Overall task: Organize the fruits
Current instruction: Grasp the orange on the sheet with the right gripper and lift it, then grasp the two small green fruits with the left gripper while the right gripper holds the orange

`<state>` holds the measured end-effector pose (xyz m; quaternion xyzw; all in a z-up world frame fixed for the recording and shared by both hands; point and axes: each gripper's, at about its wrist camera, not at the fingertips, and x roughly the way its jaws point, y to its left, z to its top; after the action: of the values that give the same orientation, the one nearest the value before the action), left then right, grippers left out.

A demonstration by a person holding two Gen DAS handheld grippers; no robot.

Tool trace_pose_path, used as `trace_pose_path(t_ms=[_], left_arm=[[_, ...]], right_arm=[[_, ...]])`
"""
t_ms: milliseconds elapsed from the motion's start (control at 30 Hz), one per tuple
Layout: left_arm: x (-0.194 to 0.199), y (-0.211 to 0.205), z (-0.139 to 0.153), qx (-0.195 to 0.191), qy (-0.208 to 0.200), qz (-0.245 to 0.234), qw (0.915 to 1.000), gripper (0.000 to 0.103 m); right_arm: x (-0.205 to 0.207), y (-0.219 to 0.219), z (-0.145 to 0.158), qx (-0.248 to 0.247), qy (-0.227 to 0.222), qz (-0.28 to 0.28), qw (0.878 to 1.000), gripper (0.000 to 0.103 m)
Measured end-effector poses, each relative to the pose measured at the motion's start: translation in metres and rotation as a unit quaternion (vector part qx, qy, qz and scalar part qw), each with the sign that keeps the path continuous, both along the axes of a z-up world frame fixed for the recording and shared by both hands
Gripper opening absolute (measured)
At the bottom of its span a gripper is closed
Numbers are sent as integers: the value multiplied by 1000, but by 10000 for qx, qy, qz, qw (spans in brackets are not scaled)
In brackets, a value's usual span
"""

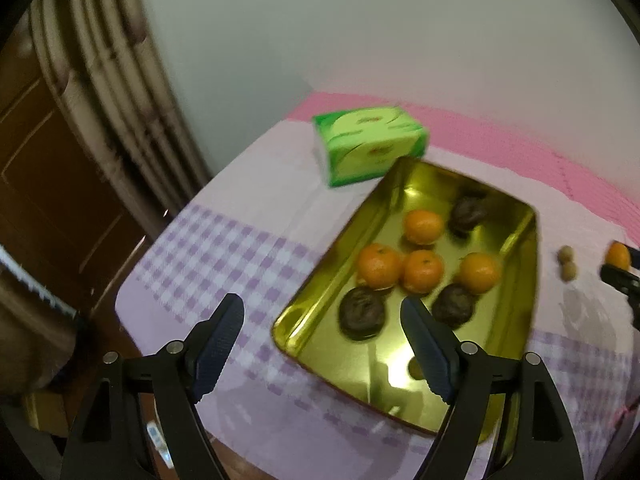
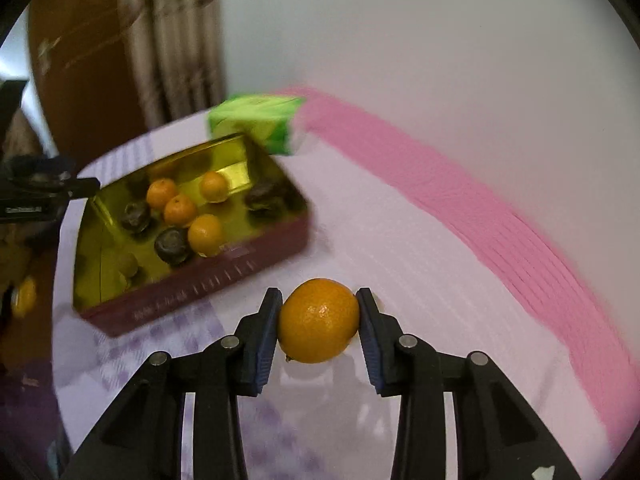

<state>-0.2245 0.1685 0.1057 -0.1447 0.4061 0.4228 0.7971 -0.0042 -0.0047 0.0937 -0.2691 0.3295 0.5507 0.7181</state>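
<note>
In the gold tin [image 1: 516, 320] I count four oranges and three dark fruits; my right gripper [image 2: 319, 320] pinches another orange [image 2: 319, 320] just right of it, two small nuts [image 1: 567, 264] remain on the cloth, and my left gripper [image 1: 322, 344] hangs spread, empty.

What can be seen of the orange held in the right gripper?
The orange is a small, round citrus with glossy, pitted orange peel, whole and unpeeled, with a small dark nub at its lower left. It sits between the right gripper pads, one pressing on each side, so it is gripped. Pale cloth lies below it; whether it still touches that cloth is unclear. It is outside the gold tin, off that tin's dark red side wall.
</note>
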Motion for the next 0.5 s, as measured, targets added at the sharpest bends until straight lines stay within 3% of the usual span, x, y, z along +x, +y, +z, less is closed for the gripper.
trace_pose_path(t_ms=[133,267,367,500], left_arm=[[14,-38,24,38,-402,-902,9951,81],[38,-79,39,-336,-807,-2024,9754,81],[79,-107,43,-373,-671,-2639,9615,81],[142,-123,31,-731,-507,-3207,9430,81]], right_arm=[[36,-82,-15,-91,-73,-1184,9929,34],[83,-154,-37,-206,-78,-2266,9737,35],[105,-186,-47,-151,-14,-2784,9603,35],[113,-199,-55,3,142,-2991,9541,35]])
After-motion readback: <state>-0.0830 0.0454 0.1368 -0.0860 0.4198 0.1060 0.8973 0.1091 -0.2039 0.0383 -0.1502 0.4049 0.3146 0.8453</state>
